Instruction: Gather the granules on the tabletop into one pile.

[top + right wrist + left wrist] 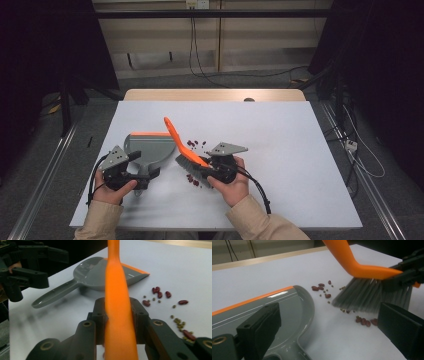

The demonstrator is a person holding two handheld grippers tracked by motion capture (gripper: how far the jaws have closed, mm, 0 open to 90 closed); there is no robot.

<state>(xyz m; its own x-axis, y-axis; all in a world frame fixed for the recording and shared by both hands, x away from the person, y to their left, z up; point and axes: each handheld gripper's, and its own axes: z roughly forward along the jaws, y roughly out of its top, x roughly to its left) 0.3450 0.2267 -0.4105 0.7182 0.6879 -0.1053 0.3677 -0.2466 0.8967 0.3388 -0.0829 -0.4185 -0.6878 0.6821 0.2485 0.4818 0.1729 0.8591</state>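
A grey dustpan (pixel 150 147) with an orange front lip lies flat on the white table (pixel 280 150), its handle pointing at me. My left gripper (pixel 144 166) stands open over that handle (pixel 53 296), jaws wide apart and not pressing on it. My right gripper (pixel 212 168) is shut on the orange handle of a hand brush (pixel 116 290). The brush's grey bristles (pixel 362 296) rest on the table just right of the pan. Red beans and small green ones (pixel 320 288) lie scattered between the bristles and the pan, with a few more (pixel 194 182) by the bristles on my side.
The table's wooden far edge (pixel 215 95) faces a wall with hanging cables. Dark stands flank both sides. White tabletop stretches to the right of the brush and beyond the pan.
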